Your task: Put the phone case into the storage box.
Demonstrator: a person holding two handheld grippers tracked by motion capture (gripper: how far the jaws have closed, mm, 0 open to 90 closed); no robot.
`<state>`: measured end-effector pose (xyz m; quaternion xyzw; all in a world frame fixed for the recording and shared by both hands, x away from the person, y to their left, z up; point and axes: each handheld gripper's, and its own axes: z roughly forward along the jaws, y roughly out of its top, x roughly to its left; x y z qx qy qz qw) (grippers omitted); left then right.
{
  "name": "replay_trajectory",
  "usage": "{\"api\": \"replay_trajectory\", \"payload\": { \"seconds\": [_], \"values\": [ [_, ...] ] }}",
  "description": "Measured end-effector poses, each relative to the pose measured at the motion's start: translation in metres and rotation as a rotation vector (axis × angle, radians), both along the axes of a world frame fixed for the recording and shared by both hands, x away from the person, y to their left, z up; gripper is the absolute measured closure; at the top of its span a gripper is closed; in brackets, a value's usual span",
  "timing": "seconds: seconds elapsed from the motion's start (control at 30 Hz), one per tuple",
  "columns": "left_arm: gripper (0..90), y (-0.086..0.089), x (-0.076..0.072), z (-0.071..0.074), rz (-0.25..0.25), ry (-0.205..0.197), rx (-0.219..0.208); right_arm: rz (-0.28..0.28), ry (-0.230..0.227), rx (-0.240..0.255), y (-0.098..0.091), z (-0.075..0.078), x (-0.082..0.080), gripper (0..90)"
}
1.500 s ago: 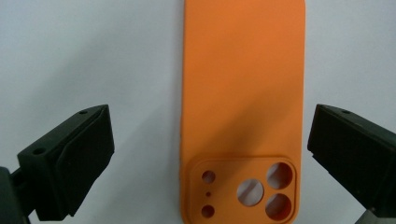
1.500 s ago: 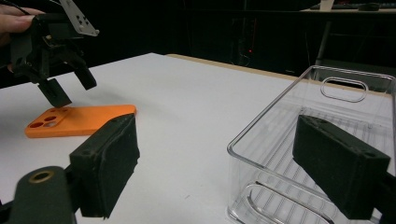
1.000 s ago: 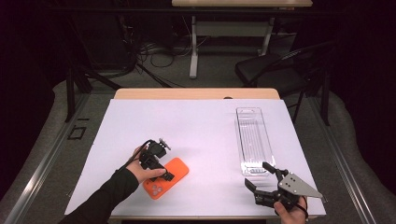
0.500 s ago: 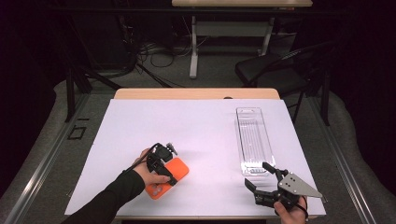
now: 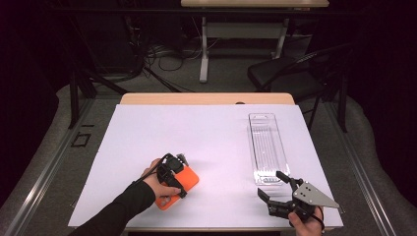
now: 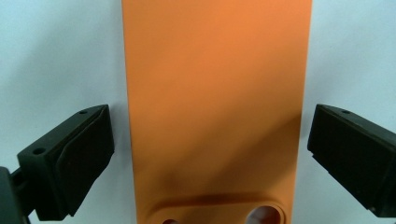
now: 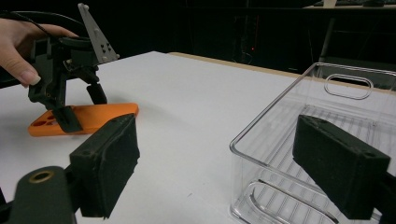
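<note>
Down at the near-left of the bench [image 5: 211, 123], my left claw [image 6: 205, 154] sits open, straddling the orange phone case [image 6: 215, 93] lying flat, pads either side of its smooth matte edges, ready to pinch. Right claw [image 7: 233, 172] is open too, empty, parked by the clear ribbed plastic tray [image 7: 336, 121].

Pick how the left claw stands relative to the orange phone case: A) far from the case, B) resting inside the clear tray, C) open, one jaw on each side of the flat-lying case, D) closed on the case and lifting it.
C: the left claw straddles the orange phone case, with white table showing between each jaw and the case's edges.
</note>
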<state>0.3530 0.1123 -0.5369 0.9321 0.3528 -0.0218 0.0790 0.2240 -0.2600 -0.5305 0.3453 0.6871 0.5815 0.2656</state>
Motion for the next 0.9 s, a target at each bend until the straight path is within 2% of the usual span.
{"api": "replay_trajectory", "payload": {
  "seconds": [0.5, 0.6, 0.67, 0.9],
  "values": [
    [3.3, -0.0038, -0.0022, -0.0014, -0.004, -0.023, 0.035, 0.004, 0.005, 0.003, 0.0001, -0.0003, 0.0001, 13.9],
    [3.4, -0.0065, -0.0031, -0.0022, -0.001, -0.031, 0.054, 0.005, 0.007, 0.002, 0.0002, -0.0004, 0.0003, 13.9],
    [3.4, -0.0075, -0.0022, -0.0019, -0.004, -0.019, 0.063, 0.005, 0.007, 0.002, 0.0002, -0.0004, 0.0003, 13.9],
    [4.8, -0.0090, -0.0010, -0.0011, 0.008, -0.017, 0.078, 0.006, 0.006, 0.006, 0.0001, -0.0007, 0.0007, 13.9]
  ]
}}
